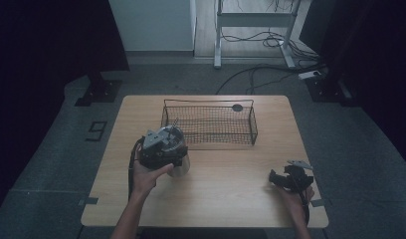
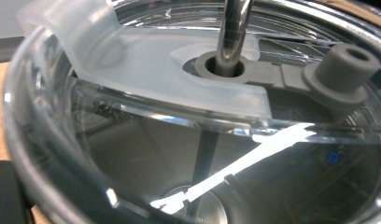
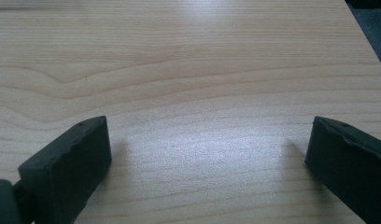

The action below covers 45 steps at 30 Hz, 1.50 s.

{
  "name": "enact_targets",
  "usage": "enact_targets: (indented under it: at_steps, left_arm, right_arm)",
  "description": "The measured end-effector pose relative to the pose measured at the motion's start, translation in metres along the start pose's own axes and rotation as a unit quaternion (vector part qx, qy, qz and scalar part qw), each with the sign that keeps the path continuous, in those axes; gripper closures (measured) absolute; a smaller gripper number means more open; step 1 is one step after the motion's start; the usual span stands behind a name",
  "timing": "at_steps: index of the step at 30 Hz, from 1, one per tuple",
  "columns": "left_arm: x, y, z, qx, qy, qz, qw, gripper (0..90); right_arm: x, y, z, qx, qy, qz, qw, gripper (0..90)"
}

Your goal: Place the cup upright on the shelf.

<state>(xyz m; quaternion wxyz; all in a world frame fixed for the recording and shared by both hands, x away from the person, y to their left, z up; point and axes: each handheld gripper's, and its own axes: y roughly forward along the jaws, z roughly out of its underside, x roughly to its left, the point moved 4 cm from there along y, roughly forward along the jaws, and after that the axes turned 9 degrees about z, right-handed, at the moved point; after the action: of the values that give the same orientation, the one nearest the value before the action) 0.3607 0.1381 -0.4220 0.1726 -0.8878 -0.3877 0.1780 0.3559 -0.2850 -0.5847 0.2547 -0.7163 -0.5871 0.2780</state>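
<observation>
A metal tumbler [image 1: 181, 164] with a clear lid is seen standing on the wooden table [image 1: 226, 184], left of the middle and just in front of the near left corner of a wire basket [image 1: 209, 124]. In the left gripper view the clear lid [image 2: 146, 88] is seen from very close, with a metal straw [image 2: 233, 32] passing through a grey ring and a grey plug [image 2: 342, 70] lying to one side of it (the steel inside of the cup is visible through the plastic). The left gripper [image 1: 162, 145] is held directly at the tumbler's top by the person's left hand [image 1: 147, 177]; only a sliver of one black jaw is seen at the bottom left of its own view, against the cup's rim, so whether the jaws are clamped on the cup cannot be told.

The basket is placed at the far middle of the table, and a small dark round thing [image 1: 237, 107] is seen at its far right rim.

The right gripper [image 1: 290, 178] is held low over the near right part of the table by the right hand [image 1: 293, 198], well apart from the tumbler. In its own view its jaws are spread wide over bare wood [image 3: 193, 93], with nothing between them.
</observation>
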Motion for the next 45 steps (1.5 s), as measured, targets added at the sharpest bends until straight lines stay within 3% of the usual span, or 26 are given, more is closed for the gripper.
enact_targets:
  at_steps: [6, 18, 45]
  left_arm:
    - [0.003, 0.004, -0.008, -0.002, 0.003, -0.006, 1.0, 3.6]
    - [0.011, 0.009, -0.021, -0.006, -0.009, -0.002, 0.9999, 3.6]
    - [0.024, 0.023, -0.063, -0.009, -0.004, -0.021, 0.9997, 3.7]
  right_arm:
    - [0.0, 0.0, 0.0, 0.0, 0.001, 0.001, 1.0, 0.2]
    - [0.0, 0.0, 0.0, 0.0, 0.002, 0.001, 1.0, 0.2]
    - [0.0, 0.0, 0.0, 0.0, 0.0, 0.001, 1.0, 0.5]
